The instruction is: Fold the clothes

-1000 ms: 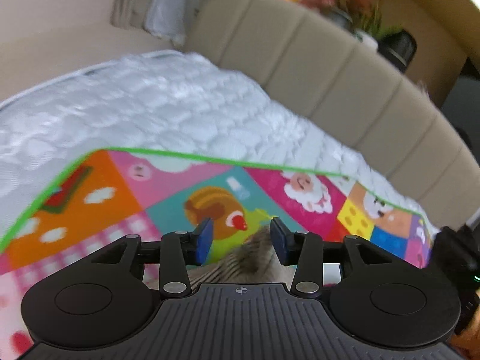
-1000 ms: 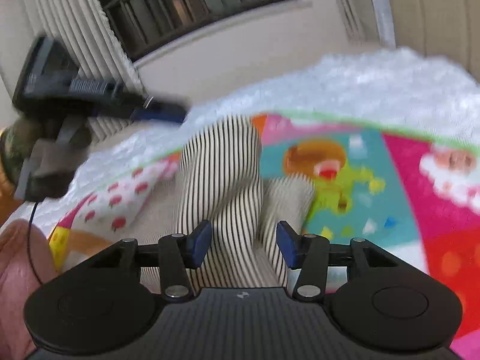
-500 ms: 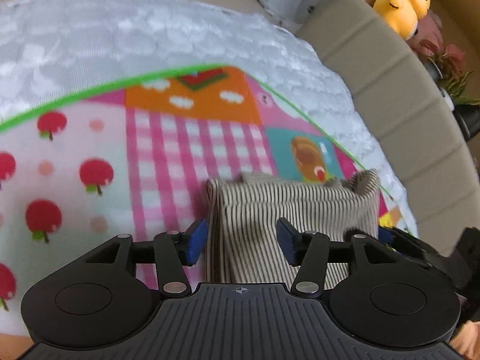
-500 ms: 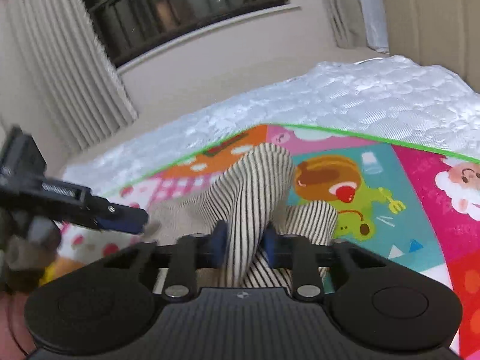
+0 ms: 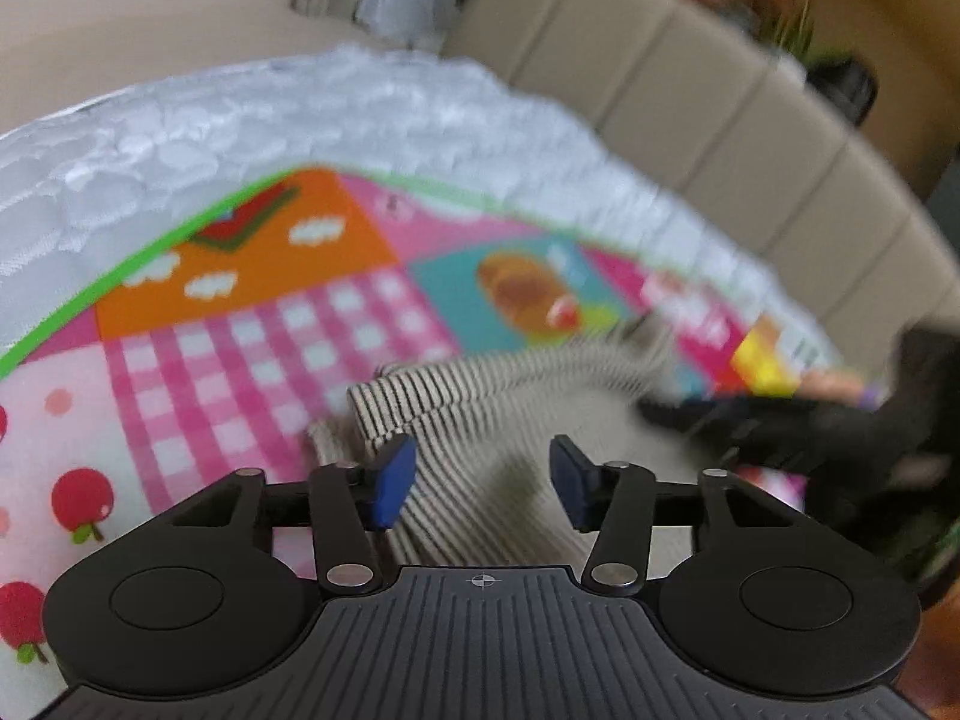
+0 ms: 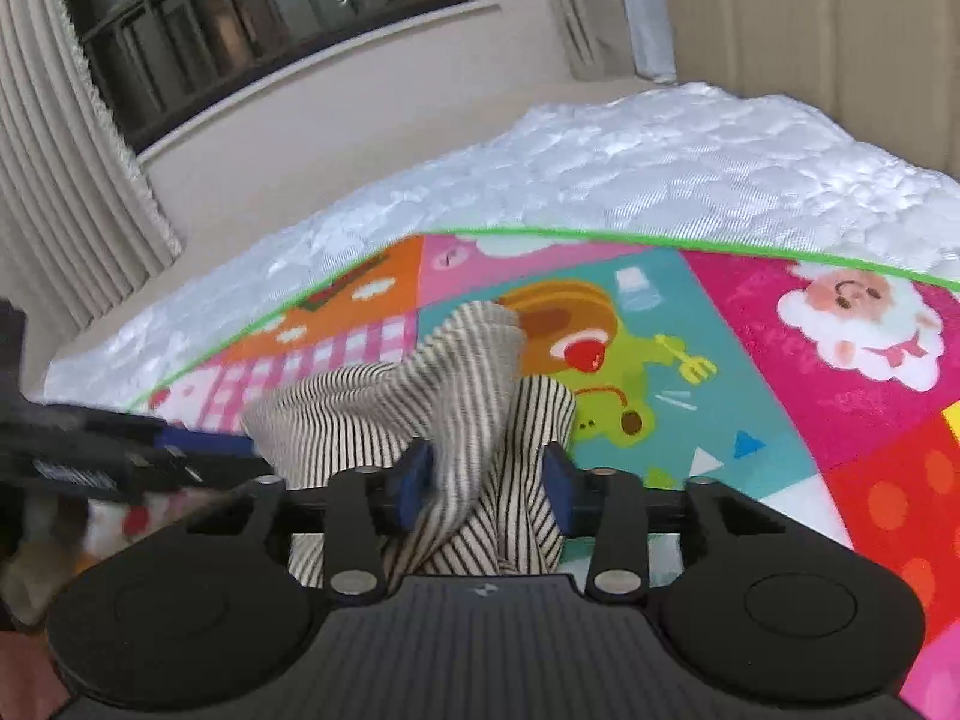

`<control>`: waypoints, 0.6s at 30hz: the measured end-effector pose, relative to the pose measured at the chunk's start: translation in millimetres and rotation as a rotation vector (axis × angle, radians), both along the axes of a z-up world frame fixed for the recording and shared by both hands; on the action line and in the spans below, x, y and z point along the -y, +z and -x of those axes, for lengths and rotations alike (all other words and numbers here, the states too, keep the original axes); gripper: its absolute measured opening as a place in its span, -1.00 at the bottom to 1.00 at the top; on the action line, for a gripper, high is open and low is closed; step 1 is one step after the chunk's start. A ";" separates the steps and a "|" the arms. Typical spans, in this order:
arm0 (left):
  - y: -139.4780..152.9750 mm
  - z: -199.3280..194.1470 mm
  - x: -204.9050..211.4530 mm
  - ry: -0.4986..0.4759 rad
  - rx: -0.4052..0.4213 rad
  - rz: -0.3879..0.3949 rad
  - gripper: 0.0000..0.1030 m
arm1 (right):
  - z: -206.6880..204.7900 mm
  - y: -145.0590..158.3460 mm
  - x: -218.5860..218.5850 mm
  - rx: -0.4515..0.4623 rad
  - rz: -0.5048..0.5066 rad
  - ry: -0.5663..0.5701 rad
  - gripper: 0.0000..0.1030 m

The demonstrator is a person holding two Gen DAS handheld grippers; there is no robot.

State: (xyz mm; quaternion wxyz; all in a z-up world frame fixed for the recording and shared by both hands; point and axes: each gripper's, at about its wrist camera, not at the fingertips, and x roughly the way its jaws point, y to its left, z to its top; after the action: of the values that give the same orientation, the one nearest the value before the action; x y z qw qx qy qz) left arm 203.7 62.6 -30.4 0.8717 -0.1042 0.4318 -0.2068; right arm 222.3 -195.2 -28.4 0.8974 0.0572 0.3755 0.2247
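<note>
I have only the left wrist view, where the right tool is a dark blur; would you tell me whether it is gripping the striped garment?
Observer: The right tool has its jaws wide apart; a raised bunch of the striped garment stands between them, seemingly unpinched.
Operator: Where does the bunch peak?
Observer: From the right wrist, its peak overlaps the left edge of the burger picture on the play mat.
Operator: And my left tool?
Observer: From there, the left tool shows at the garment's left edge; contact is unclear.
</note>
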 end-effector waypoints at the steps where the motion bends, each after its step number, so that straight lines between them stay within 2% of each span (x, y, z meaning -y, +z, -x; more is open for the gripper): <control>1: -2.1 0.3 1.1 -0.006 -0.001 -0.014 0.00 | 2.8 8.2 -3.5 0.029 0.014 -0.003 -0.08; 4: -2.2 -0.2 -2.5 -0.007 0.001 -0.004 0.00 | 7.7 30.4 -17.2 0.130 0.049 0.003 -0.01; 7: -4.3 -1.3 -6.5 -0.002 -0.009 0.017 0.00 | 0.1 41.4 -32.3 0.161 0.022 0.035 0.12; 9: -3.2 -0.3 -7.0 -0.004 -0.009 0.020 0.02 | -11.6 34.0 -39.8 0.118 0.055 0.004 0.20; 10: -2.9 -0.2 -7.0 -0.005 -0.008 0.021 0.02 | -20.2 23.3 -43.0 0.082 0.110 -0.037 0.21; 12: -2.6 0.2 -7.4 -0.006 -0.008 0.027 0.02 | -32.5 -0.8 -40.0 0.021 0.156 -0.096 0.51; 13: -2.7 0.1 -7.9 -0.006 -0.008 0.032 0.03 | -36.1 -10.8 -34.6 -0.003 0.139 -0.130 0.71; 14: -1.9 0.3 -8.6 -0.005 -0.006 0.037 0.06 | -39.3 -19.0 -29.4 -0.025 0.119 -0.159 0.80; 16: 0.3 0.7 -10.1 -0.003 0.001 0.048 0.06 | -43.0 -22.8 -21.8 -0.058 0.072 -0.180 0.85; 18: 2.1 1.3 -12.2 -0.001 0.002 0.065 0.13 | -43.5 -20.8 -22.5 -0.052 0.087 -0.178 0.95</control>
State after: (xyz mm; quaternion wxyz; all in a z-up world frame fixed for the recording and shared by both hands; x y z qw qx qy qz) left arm 202.4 74.8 -28.3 0.8683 -0.1323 0.4239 -0.2211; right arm 265.8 -172.7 -49.1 0.9053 0.0573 0.4016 0.1261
